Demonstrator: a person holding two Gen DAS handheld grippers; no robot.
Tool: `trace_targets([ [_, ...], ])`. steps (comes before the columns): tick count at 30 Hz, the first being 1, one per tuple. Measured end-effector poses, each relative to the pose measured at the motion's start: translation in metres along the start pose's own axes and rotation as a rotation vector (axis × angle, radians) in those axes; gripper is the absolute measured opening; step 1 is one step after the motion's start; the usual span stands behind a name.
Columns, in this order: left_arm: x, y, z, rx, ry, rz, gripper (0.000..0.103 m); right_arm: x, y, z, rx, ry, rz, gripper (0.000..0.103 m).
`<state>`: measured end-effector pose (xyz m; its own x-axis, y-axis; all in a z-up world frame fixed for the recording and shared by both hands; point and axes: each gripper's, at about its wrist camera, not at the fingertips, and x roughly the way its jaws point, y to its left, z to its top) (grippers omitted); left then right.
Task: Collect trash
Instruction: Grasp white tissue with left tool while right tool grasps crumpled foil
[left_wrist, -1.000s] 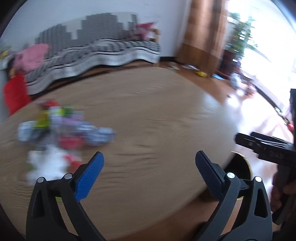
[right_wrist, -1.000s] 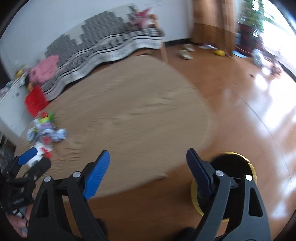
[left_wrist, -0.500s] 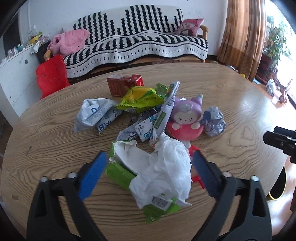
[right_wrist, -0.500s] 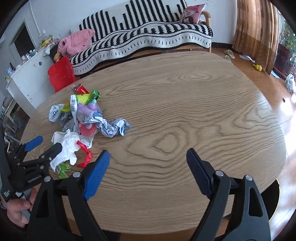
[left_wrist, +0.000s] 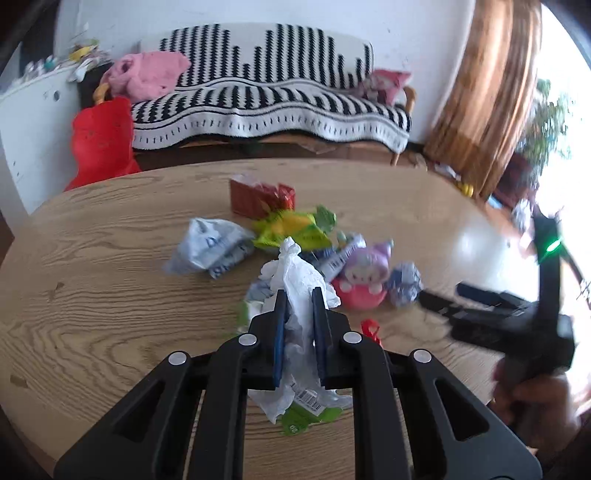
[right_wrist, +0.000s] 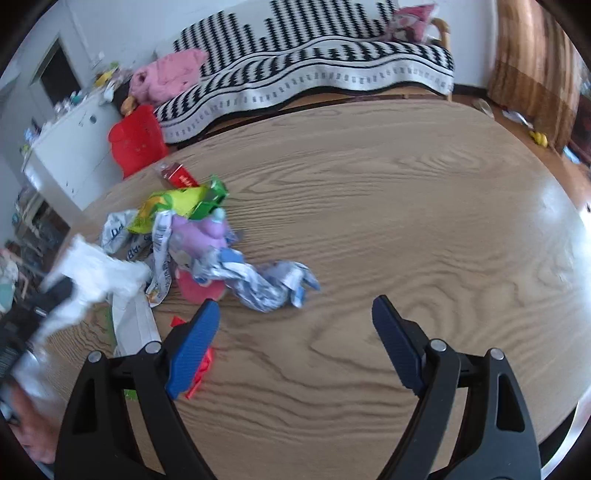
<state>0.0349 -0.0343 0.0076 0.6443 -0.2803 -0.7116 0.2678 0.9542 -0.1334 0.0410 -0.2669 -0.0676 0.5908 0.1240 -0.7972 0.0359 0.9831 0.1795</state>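
Left gripper (left_wrist: 298, 301): jaws have just been closing and now pinch a crumpled white plastic bag (left_wrist: 295, 280) between the blue pads. The bag's long axis runs along the fingers, one crumpled end poking out past the tips toward the sofa, the other end with a barcode label hanging near the camera over a green wrapper (left_wrist: 306, 415). It sits at the near edge of the trash pile on the wooden table (left_wrist: 92, 295).

Right gripper (right_wrist: 293, 317): jaws wide apart, nothing between them, over bare wood just right of the pile. A red scrap (right_wrist: 201, 369) lies by its left pad.

Just beyond: crumpled silver-blue wrapper (right_wrist: 266, 284), pink-purple plush toy (left_wrist: 364, 275), grey-blue bag (left_wrist: 210, 247), yellow-green snack bag (left_wrist: 291, 229), then a red carton (left_wrist: 258, 195) farthest. Behind the table: red bag (left_wrist: 101, 144), striped sofa (left_wrist: 266, 96).
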Motion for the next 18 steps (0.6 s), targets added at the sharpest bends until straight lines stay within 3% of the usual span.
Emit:
trace_targets([
  [5, 0.001, 0.007, 0.001, -0.022, 0.002, 0.006, 0.013, 0.022, 0.02, 0.005, -0.121, 0.003, -0.089, 0.086],
  [11, 0.006, 0.008, -0.002, -0.031, 0.02, 0.008, 0.013, 0.033, 0.014, 0.01, -0.134, 0.007, -0.051, 0.084],
  [12, 0.006, 0.007, -0.001, -0.03, 0.02, 0.007, 0.013, 0.033, 0.012, 0.009, -0.13, 0.014, -0.032, 0.078],
  [13, 0.006, 0.006, -0.002, -0.027, 0.02, 0.008, 0.013, 0.034, 0.011, 0.009, -0.124, 0.027, -0.004, 0.051],
  [14, 0.007, 0.004, -0.002, -0.023, 0.019, 0.011, 0.013, 0.033, 0.011, 0.011, -0.123, 0.032, 0.005, 0.043],
  [18, 0.009, 0.0, -0.003, -0.023, 0.024, 0.015, 0.013, 0.019, 0.015, 0.007, -0.148, 0.025, 0.025, 0.038],
])
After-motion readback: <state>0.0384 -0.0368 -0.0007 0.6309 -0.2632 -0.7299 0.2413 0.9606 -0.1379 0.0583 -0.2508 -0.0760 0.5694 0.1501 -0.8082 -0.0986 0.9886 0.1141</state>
